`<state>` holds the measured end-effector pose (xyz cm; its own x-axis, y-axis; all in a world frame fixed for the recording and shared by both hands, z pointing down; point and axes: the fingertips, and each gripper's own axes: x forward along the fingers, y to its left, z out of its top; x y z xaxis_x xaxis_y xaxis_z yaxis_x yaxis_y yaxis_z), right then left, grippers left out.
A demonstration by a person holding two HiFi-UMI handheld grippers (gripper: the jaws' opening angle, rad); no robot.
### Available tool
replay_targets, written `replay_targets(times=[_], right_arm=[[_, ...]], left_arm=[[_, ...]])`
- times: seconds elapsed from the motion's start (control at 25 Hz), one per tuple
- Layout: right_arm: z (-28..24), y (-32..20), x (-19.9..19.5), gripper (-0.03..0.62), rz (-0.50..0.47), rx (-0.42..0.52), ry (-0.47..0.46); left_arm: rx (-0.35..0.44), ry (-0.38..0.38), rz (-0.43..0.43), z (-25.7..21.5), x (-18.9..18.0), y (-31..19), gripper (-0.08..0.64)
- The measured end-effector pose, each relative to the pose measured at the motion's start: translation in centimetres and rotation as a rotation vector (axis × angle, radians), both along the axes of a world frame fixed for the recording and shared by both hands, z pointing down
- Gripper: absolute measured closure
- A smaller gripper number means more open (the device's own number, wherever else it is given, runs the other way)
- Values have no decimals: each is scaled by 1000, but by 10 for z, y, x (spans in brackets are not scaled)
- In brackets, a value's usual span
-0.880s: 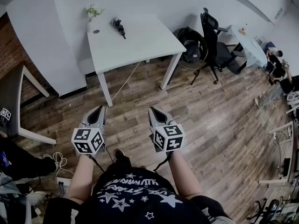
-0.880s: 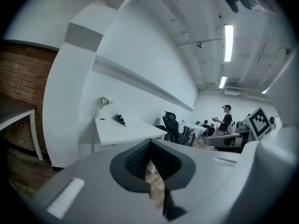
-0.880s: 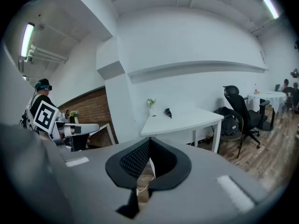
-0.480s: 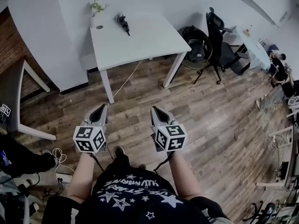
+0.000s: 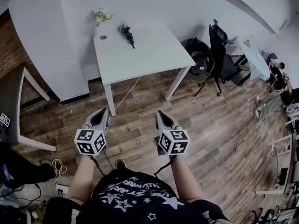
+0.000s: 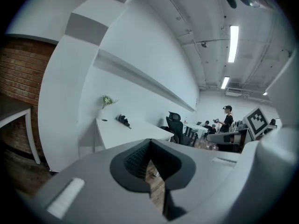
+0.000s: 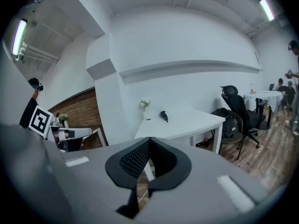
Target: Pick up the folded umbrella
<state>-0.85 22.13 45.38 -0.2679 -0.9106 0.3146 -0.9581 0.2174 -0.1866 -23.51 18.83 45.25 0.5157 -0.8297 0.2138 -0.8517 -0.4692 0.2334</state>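
The folded black umbrella (image 5: 127,33) lies on the far part of a white table (image 5: 149,55), near a small vase of flowers (image 5: 102,17). It also shows small and far off in the left gripper view as the umbrella (image 6: 124,120) and in the right gripper view as the umbrella (image 7: 164,115). My left gripper (image 5: 103,111) and right gripper (image 5: 160,113) hang side by side over the wooden floor, well short of the table. Both point toward it. Each is shut with nothing between its jaws, as seen at the left gripper (image 6: 149,142) and the right gripper (image 7: 149,139).
A black office chair (image 5: 223,50) and a dark backpack (image 5: 198,55) stand right of the table. A cable (image 5: 125,90) hangs from the table to the floor. Another table (image 5: 14,101) stands before a brick wall at left. Seated people (image 5: 275,73) are far right.
In the head view the table and umbrella have slid a little down and to the right, and look slightly nearer. Both grippers stay shut, side by side.
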Motion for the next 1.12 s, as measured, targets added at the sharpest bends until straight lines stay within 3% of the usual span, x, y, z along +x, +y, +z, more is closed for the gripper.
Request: replay_targets(times=[0.12, 0.32, 0.56, 0.84, 1.12], right_arm=[[0, -21, -3, 575, 37, 5, 3], [12, -44, -7, 575, 70, -34, 2], [23, -86, 2, 575, 57, -58, 4], [36, -180, 12, 575, -53, -62, -19], [31, -285, 33, 575, -167, -63, -38]], left_arm=[[17, 9, 18, -5, -9, -27, 557], [-25, 6, 44, 13, -16, -55, 557], [-68, 16, 2, 28, -19, -91, 557], [-89, -24, -96, 39, -14, -154, 557], [-107, -30, -188, 29, 16, -228, 557]])
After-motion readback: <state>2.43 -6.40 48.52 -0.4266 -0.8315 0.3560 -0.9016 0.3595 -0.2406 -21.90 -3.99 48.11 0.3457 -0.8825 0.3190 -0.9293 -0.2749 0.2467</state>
